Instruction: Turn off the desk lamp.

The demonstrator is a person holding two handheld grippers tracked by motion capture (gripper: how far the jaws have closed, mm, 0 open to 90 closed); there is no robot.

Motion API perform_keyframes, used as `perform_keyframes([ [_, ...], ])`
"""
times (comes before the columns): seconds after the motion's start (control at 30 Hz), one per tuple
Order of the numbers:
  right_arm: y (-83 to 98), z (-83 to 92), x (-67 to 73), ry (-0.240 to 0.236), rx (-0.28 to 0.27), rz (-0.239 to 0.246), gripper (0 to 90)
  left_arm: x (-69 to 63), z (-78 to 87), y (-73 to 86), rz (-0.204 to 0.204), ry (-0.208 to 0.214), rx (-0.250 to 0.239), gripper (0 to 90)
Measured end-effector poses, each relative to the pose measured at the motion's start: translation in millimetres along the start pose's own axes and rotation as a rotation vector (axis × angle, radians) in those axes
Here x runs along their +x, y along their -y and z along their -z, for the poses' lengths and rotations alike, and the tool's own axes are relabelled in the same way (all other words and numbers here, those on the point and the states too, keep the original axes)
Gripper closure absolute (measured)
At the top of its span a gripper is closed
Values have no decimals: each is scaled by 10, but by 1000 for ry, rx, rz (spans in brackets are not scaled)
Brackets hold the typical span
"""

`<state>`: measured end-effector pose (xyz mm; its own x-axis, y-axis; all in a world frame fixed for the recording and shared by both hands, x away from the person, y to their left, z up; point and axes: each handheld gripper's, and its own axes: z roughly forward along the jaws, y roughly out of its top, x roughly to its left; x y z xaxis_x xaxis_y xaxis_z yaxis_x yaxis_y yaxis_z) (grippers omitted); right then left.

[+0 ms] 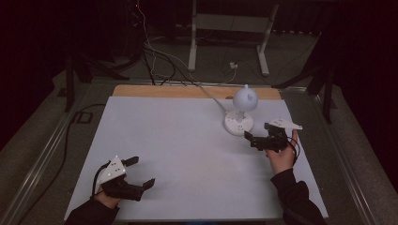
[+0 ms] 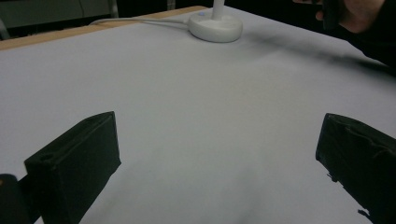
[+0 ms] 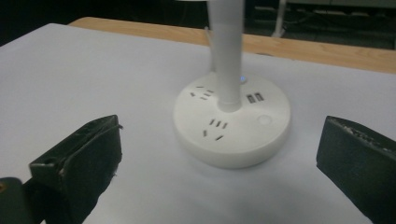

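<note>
Dim room, grey floor, tangled cables, white metal stand, dark surroundings

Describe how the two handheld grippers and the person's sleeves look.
Both grippers are black, each with two blocky, matte black jaws. The left gripper carries a pale grey three-cornered plate dotted with small marks, and a black cable loops from its body. The right gripper has a similar plate and a thin black cable. Both forearms wear dark sleeves.
</note>
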<state>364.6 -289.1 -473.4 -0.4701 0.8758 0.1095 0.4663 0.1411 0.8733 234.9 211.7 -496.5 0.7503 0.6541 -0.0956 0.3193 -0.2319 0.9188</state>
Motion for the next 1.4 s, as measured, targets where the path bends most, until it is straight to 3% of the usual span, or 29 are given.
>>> perform_keyframes([
  [0.13, 64, 90, 58, -18, -7, 10, 0, -3, 1, -1, -3, 0, 0, 4],
  [0.37, 281, 265, 239, -102, 59, 44, 0, -10, -1, -3, -5, 2, -1, 4],
  [0.63, 435, 392, 377, -169, 89, 57, 0, -10, -3, -2, -9, 0, 3, 4],
  [0.7, 506, 452, 416, -208, 100, 66, 0, -12, -4, -3, -8, 0, 3, 4],
  [0.9, 605, 532, 450, -235, 110, 78, 0, -11, -3, -3, -8, 0, 2, 4],
  [1.13, 746, 616, 502, -252, 153, 130, 0, -15, -2, -3, -6, 1, 0, 4],
  [1.4, 811, 595, 492, -260, 185, 161, 0, -13, -6, 1, -9, 0, 6, 4],
])
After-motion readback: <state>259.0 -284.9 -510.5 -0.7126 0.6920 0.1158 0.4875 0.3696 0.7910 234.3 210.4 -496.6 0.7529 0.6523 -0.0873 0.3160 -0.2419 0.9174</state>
